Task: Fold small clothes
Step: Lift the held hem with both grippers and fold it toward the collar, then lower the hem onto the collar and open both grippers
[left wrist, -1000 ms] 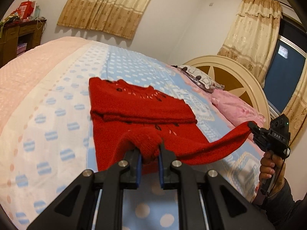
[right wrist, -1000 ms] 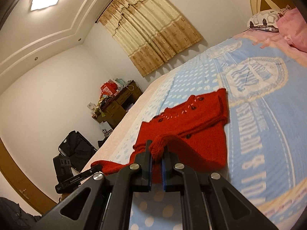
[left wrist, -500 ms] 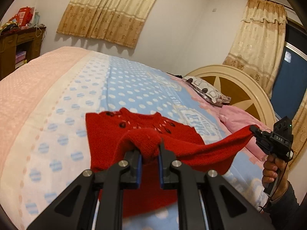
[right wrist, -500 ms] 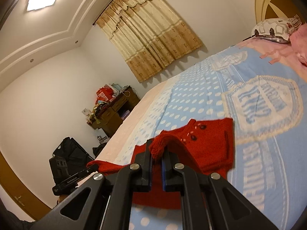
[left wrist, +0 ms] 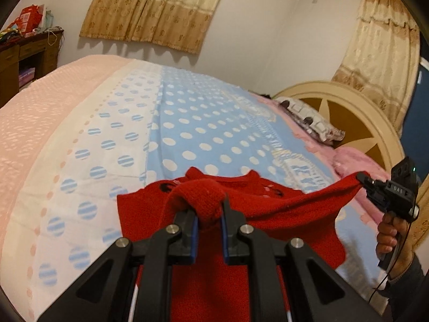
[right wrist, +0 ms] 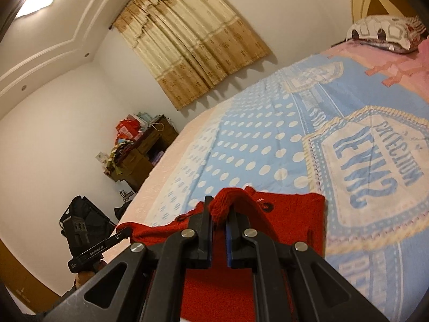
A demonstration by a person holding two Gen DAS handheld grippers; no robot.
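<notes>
A small red knit cardigan (left wrist: pixel 281 209) with dark buttons lies partly on the bed, its near edge lifted. My left gripper (left wrist: pixel 209 209) is shut on a bunched corner of that edge. My right gripper (right wrist: pixel 220 209) is shut on the other corner; it also shows in the left wrist view (left wrist: pixel 362 181), pulling the edge taut. The left gripper shows in the right wrist view (right wrist: pixel 128 232) at the lower left. The cardigan (right wrist: pixel 292 220) hangs below both grippers, and its far part rests folded on the bedspread.
The bed (left wrist: pixel 187 123) has a blue polka-dot cover with a pink side strip. Pillows (left wrist: pixel 311 118) lie at a cream headboard (left wrist: pixel 356 110) on the right. A cluttered wooden desk (right wrist: pixel 142 153) and a black bag (right wrist: pixel 80 222) stand beyond the bed's left side.
Both grippers carried the held edge forward and up over the cardigan. The far part of the cardigan now shows much less, with more of the garment hanging under the grippers.
</notes>
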